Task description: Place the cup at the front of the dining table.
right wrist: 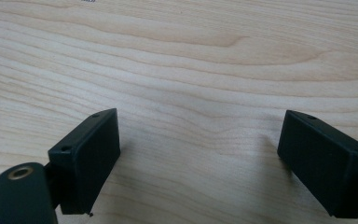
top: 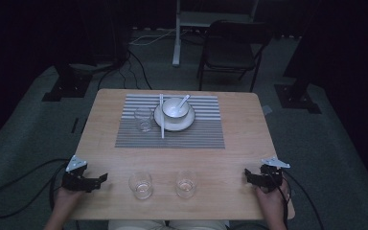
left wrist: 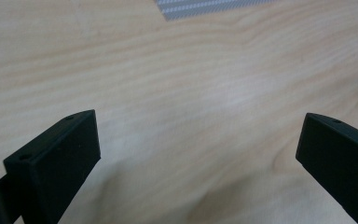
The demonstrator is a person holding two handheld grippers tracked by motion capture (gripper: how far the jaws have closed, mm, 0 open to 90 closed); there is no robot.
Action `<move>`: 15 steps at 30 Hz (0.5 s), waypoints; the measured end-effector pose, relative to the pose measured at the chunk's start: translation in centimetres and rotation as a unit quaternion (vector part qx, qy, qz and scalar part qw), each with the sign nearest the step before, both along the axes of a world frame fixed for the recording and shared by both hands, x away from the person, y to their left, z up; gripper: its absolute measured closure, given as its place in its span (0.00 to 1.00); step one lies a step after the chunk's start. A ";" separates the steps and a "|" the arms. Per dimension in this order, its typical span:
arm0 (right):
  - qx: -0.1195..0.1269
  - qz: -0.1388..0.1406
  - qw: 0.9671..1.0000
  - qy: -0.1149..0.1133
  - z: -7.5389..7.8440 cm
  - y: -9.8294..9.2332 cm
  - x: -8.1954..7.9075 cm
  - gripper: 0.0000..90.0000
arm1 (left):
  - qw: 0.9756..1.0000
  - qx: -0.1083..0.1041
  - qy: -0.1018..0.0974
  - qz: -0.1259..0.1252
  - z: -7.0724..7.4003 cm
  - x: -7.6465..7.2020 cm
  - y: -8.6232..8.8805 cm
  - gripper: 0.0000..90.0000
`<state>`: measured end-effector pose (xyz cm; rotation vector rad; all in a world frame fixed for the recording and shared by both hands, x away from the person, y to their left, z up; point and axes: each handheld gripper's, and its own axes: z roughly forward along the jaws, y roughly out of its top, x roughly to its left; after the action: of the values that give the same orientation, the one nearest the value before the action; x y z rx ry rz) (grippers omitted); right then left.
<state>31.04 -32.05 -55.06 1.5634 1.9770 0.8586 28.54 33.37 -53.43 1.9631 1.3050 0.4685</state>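
The left tool point(top: 101, 178) is held wide open and empty, low over the tabletop point(top: 230, 163). The right tool point(top: 247, 175) is likewise spread wide, with nothing gripped. Two glasses are positioned between the tools: one glass point(top: 140, 185) lies near the left tool's tips, the other glass point(top: 186, 184) well apart from the right tool.

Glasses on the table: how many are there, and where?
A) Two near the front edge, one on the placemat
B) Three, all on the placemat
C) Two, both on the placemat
A: two glasses stand between the grippers, a third glass on the striped placemat.
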 end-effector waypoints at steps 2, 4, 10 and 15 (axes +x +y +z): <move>0.000 0.000 1.000 0.000 0.0 0.0 0.0 0.14 | 1.000 0.000 0.000 0.006 -0.2 -0.5 0.4 0.00; 0.000 0.000 1.000 0.000 0.0 0.0 0.0 0.14 | 1.000 -0.004 0.000 0.012 -0.3 -1.2 0.7 0.00; 0.000 0.000 1.000 0.000 0.0 0.0 0.0 0.14 | 1.000 0.001 -0.001 0.020 -0.5 -3.1 1.4 0.00; 0.000 0.000 1.000 0.000 0.0 0.0 0.0 0.14 | 0.999 0.010 -0.002 0.032 -0.9 -4.2 2.0 0.00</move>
<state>31.03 -32.05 -55.06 1.5637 1.9766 0.8589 24.31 35.36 -54.33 1.9402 1.3677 0.5172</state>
